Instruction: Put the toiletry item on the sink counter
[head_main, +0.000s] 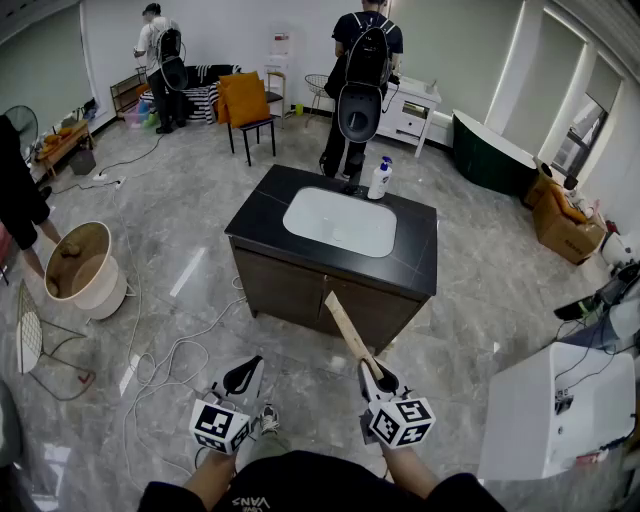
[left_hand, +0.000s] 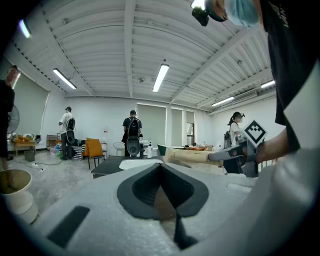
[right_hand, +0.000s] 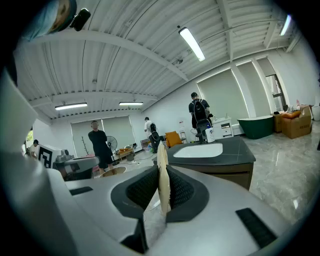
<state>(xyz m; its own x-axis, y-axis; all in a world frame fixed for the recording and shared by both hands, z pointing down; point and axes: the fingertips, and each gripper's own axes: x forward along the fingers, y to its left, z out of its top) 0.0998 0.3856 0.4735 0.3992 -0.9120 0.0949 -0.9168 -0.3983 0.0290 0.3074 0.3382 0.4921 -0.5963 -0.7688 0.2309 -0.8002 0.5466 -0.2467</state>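
Note:
My right gripper (head_main: 378, 381) is shut on one end of a long, flat, pale wooden toiletry item (head_main: 349, 331). The item slants up and away toward the near side of the black sink counter (head_main: 420, 252), short of its front edge. In the right gripper view its thin edge (right_hand: 163, 170) stands upright between the pads of my right gripper (right_hand: 162, 192). The counter has a white basin (head_main: 340, 221) and a white pump bottle (head_main: 379, 180) on its far edge. My left gripper (head_main: 243, 378) is shut on nothing, low and to the left; in its own view my left gripper (left_hand: 167, 196) shows pads that meet.
A cream tub (head_main: 82, 266) stands on the floor at left, with cables (head_main: 165, 355) trailing across the tiles. A white cabinet (head_main: 556, 410) is at the right. Two people with backpacks (head_main: 365, 70) stand beyond the counter, near an orange chair (head_main: 248, 103).

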